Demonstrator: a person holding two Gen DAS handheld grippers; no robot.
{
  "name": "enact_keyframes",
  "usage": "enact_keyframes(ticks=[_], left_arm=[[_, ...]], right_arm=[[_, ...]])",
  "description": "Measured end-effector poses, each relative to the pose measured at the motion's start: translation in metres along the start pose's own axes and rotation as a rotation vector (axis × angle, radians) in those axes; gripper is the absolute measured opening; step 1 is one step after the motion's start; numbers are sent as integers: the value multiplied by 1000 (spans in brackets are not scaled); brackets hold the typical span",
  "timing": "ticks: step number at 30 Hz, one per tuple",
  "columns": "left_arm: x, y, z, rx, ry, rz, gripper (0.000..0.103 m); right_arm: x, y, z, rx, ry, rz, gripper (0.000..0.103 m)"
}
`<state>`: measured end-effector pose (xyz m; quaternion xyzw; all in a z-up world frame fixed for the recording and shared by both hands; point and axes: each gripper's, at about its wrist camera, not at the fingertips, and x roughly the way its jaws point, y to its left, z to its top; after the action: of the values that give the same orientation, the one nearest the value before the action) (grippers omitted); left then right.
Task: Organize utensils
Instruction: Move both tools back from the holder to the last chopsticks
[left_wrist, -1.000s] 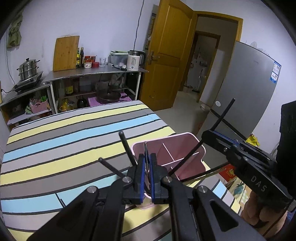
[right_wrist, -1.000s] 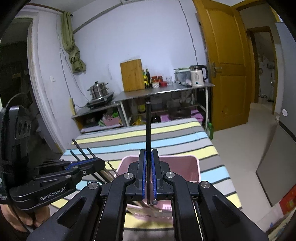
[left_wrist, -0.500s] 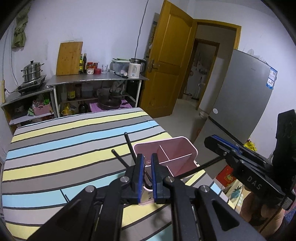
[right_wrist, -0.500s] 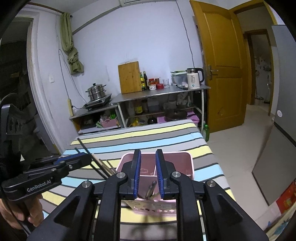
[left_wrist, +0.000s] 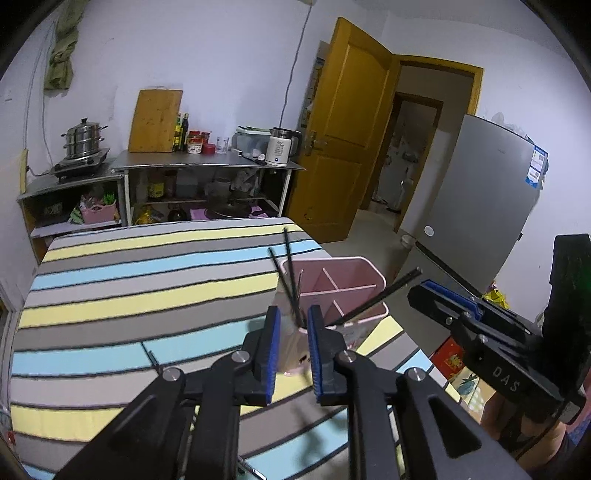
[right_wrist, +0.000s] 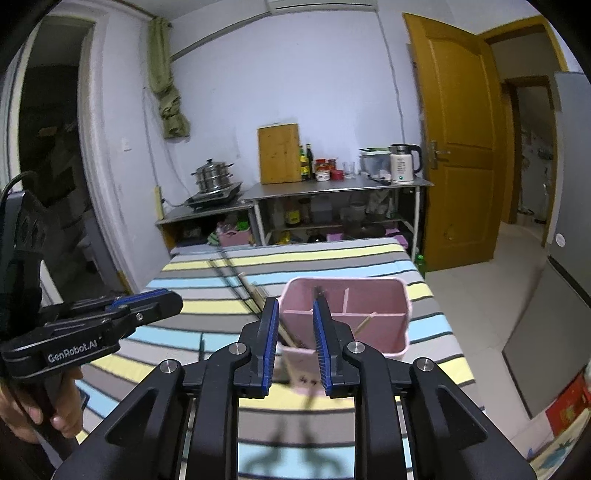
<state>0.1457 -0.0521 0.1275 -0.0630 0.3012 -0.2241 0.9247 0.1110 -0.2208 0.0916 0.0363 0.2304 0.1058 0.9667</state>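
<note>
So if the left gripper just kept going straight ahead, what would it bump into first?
Most likely the pink holder: the open left gripper points at its near corner, where dark chopsticks stand. Depth is hard to judge.

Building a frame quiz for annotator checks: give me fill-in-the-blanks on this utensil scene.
1. The utensil caddy is coloured ____.
2. The left gripper has its fingers ____, gripping nothing.
3. The black chopsticks stand in the caddy's ____ compartment, as the left wrist view shows it.
4. The tablecloth pattern is ____.

Missing: pink; open; left; striped
</note>
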Motion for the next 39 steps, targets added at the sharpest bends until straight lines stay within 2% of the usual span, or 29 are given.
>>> enact_keyframes(ticks=[20,39], left_arm=[[-22,46,-56,-110,33,85,16],[7,74,-92,-176,124,147,17]], right_arm=[[9,50,-37,-72,69,95,20],[47,59,-66,-77,174,152,20]])
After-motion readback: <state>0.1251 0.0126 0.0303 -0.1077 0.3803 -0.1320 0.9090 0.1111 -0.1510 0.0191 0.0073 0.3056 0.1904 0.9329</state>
